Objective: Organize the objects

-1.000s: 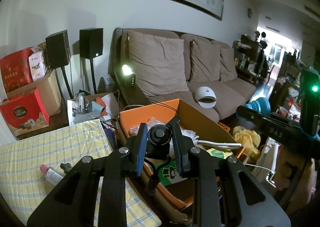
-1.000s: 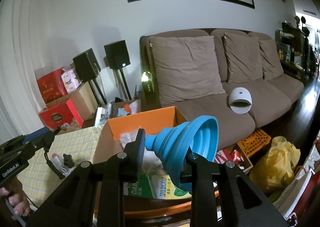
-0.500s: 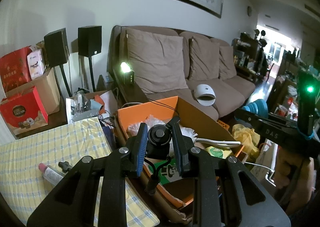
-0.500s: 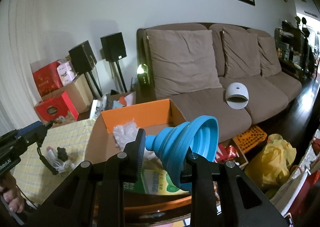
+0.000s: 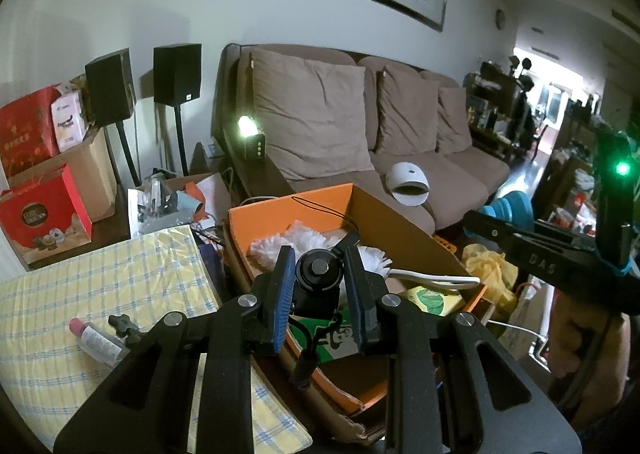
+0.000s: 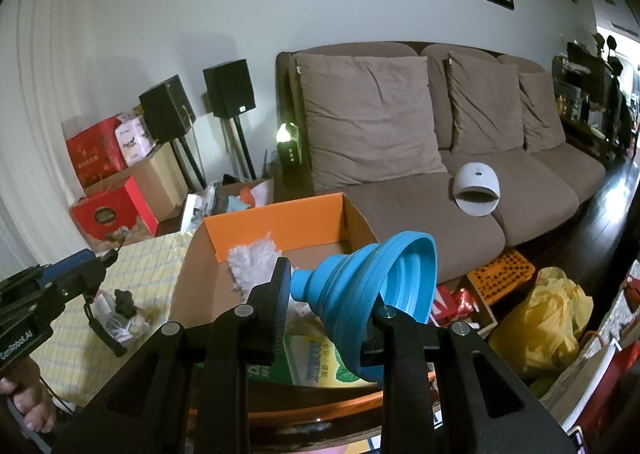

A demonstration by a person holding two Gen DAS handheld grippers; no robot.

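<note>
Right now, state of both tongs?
Left tongs: closed on a small black cylindrical gadget with a cord.
Right tongs: closed on a blue collapsible funnel.

Left gripper [image 5: 319, 278] pointed downward, jaws clamped on a small black cylindrical device [image 5: 318, 282], while right gripper [image 6: 328, 294] tilted down too, pinching a blue collapsible funnel [image 6: 376, 294] sideways, a hand [image 6: 28, 402] gripping the left handle at near left.
</note>
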